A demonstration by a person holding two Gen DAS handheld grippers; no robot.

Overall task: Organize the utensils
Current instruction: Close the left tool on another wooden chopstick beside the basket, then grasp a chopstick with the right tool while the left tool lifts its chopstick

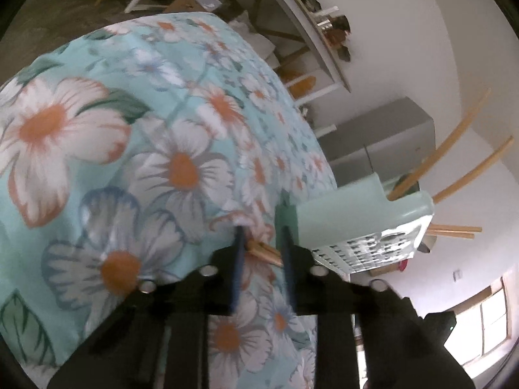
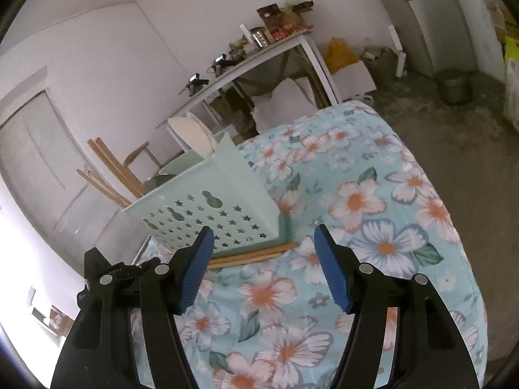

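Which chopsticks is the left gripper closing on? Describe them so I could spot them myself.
Find the floral tablecloth, then the pale green utensil holder on it. The loose chopsticks lie flat at its base, between the left gripper's pads, unlike the ones standing inside.

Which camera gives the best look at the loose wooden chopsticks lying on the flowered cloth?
The right wrist view: the loose wooden chopsticks show lengthwise beside the pale green perforated plastic holder. The left wrist view shows only their ends.
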